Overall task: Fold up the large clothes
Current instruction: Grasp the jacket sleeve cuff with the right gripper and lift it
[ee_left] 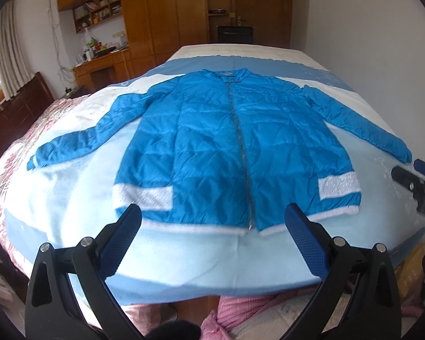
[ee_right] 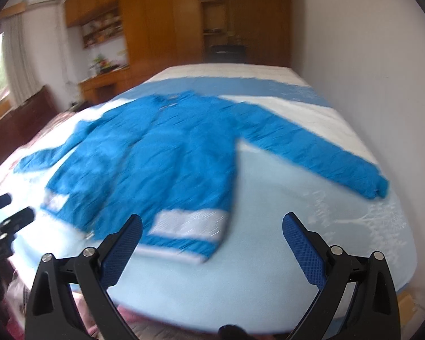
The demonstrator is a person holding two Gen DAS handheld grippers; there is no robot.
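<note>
Lying flat and zipped near the bed's (ee_left: 184, 260) front edge, the jacket (ee_left: 212, 147) awaits folding; both grippers, left (ee_left: 212, 226) and right (ee_right: 212, 232), hover spread and empty, probably needing a sleeve next.

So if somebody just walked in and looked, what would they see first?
Most likely the big bright blue jacket, lying flat and zipped up in the middle of the bed, both sleeves spread out to the sides. Next, the two open grippers near the bottom hem: the left gripper in front of the zip and the right gripper nearer the jacket's white pocket patch. Behind the bed stands a wall of brown wooden cupboards.
</note>
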